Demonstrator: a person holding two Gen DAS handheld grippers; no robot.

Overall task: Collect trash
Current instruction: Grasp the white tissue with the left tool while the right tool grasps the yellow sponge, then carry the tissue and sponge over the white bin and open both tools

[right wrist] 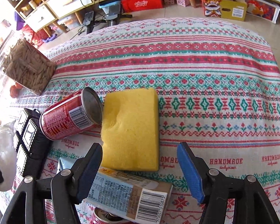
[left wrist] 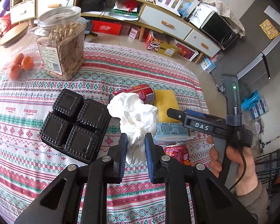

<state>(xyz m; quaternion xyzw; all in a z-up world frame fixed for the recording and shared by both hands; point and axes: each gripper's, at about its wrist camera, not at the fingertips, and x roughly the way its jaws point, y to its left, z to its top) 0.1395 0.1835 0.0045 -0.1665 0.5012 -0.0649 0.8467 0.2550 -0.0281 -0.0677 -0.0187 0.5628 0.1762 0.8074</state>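
My left gripper (left wrist: 135,155) clamps crumpled tissue (left wrist: 135,117), black tray (left wrist: 75,125) left of it. Red can (right wrist: 70,113) touches yellow sponge (right wrist: 130,130). My right gripper (right wrist: 140,166) wide, empty, over sponge's near end; carton (right wrist: 128,196) beneath.

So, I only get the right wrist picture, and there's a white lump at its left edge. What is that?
Observer: A crumpled tissue, pinched between the pads of the left tool.
Operator: And the black thing beside it?
Observer: A black plastic tray with four square cups, set two by two.
Operator: Anything behind the jar of seeds?
Observer: A clear jar with a wooden lid, holding small oranges.
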